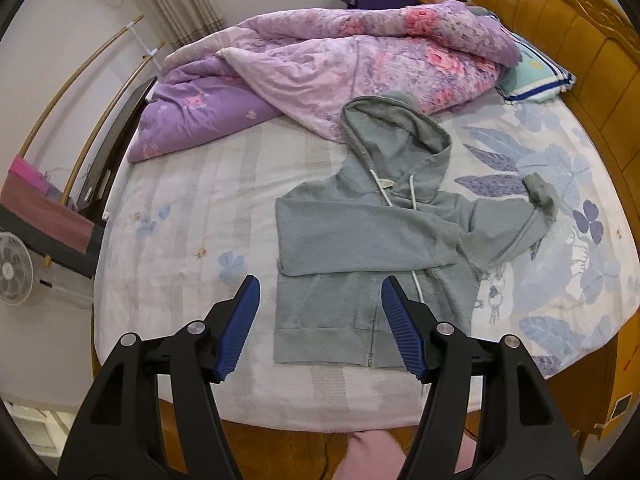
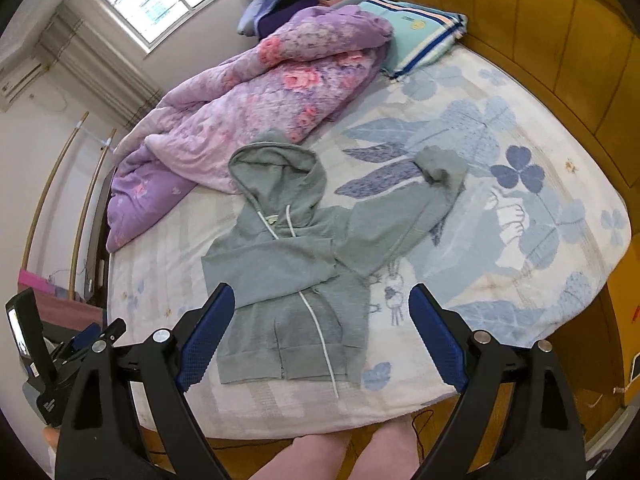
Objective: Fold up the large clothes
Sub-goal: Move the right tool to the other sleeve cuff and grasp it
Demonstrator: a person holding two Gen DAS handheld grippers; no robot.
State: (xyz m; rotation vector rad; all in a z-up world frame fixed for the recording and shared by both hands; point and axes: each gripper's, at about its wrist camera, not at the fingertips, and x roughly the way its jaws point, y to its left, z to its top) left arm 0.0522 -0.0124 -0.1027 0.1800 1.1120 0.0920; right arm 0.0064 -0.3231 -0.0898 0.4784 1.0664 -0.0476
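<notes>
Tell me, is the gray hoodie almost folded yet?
Only partly. One sleeve already lies folded across the hoodie. The other sleeve sticks out on the bed sheet, and the hood is flat. Left gripper and right gripper hover open, holding nothing.

No text, number or brand can be read in either view. The grey zip-up cotton hoodie (image 1: 360,240) carries a small pale label inside the neck (image 1: 385,182), but its print is too small to make out. The turquoise pillow with blue stripes (image 2: 420,34) shows a little round yellow emblem (image 2: 418,24) with dark marks next to it, all illegible. The small lit screen on the black device at the left edge of the right wrist view (image 2: 18,334) is only a blur.
</notes>
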